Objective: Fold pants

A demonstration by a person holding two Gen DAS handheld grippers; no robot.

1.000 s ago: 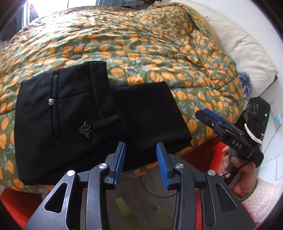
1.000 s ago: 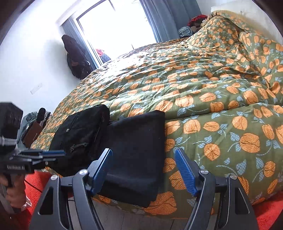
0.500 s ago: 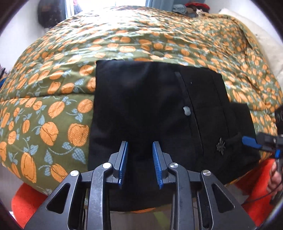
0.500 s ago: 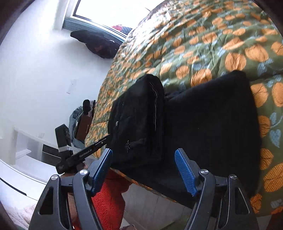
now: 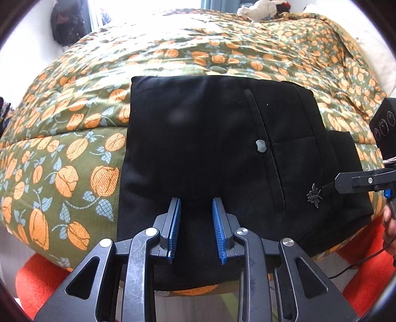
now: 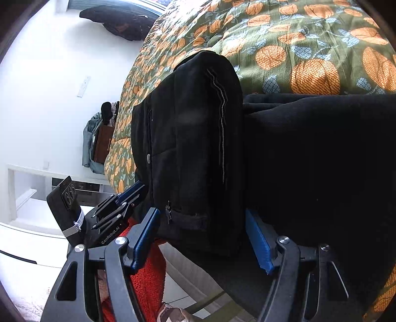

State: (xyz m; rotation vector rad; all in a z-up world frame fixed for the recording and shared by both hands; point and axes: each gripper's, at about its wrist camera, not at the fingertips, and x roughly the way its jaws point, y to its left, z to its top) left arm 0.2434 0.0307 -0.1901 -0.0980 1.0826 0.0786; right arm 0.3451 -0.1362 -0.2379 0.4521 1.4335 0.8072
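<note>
Black pants [image 5: 210, 138] lie folded on a bed with a green, orange-flowered duvet [image 5: 74, 138], their near edge hanging over the bedside. My left gripper [image 5: 196, 201] points down at that near edge, and black cloth fills the narrow gap between its pads. In the right wrist view its fingers [image 6: 128, 195] reach the pants' left edge. My right gripper [image 6: 201, 215] straddles the thick folded waist part [image 6: 193, 138] by a small metal charm [image 6: 169, 210]. Its jaws are wide and closing, with that fold between them. One of its fingers [image 5: 356, 182] shows beside the charm [image 5: 314, 197].
A fluffy red rug [image 5: 37, 280] lies on the floor under the bedside. Dark clothes [image 6: 118, 22] hang on the white wall by the window. A low white shelf [image 6: 29, 193] stands beyond the bed. A person's hand [image 5: 391, 223] shows at the right edge.
My left gripper swung left over the pants, narrowed its jaws on the near edge, then stayed still. My right gripper dropped and tilted down until the folded waist part sat between its fingers.
</note>
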